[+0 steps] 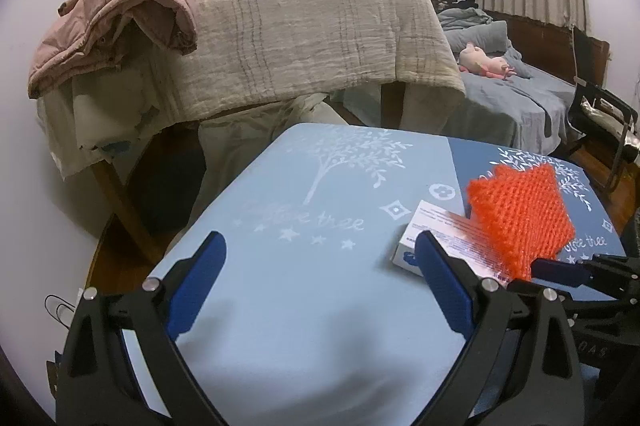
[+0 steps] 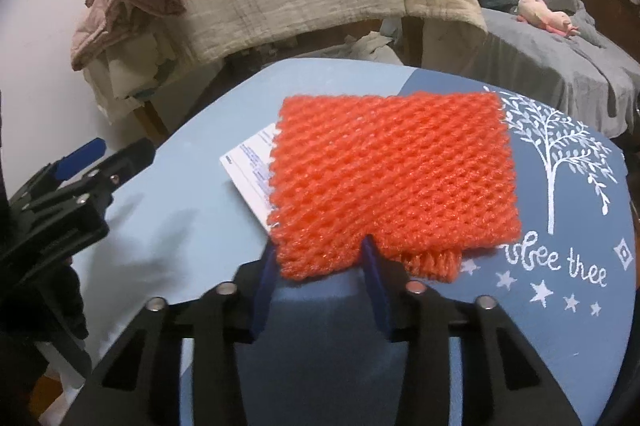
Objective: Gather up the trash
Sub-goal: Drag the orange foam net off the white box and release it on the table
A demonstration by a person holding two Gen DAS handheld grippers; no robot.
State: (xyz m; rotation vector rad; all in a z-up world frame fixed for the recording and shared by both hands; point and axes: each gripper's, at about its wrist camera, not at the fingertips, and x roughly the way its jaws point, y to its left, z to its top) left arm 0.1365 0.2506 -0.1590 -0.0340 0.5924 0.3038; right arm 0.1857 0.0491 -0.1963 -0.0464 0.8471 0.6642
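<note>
My right gripper (image 2: 320,266) has its blue fingers (image 2: 374,266) pinched on the near edge of the orange foam net (image 2: 392,178), which spreads out flat ahead of it over the table (image 2: 192,226); a folded-under flap of the net shows just beyond the right finger. From the left wrist view the same net (image 1: 520,218) looks tilted up from the cloth, gripped at its lower corner. Under the net's left side lies a white printed box (image 2: 250,170), partly covered, toward the right half of the table and close to the seam where the light blue cloth meets the darker blue part with the white tree print (image 2: 560,154). My left gripper (image 1: 320,282) hangs wide open over the light blue near-left part of the table with nothing between its fingers (image 1: 196,286); its right finger sits just beside the near end of the box (image 1: 436,238), and I cannot tell whether they touch.
</note>
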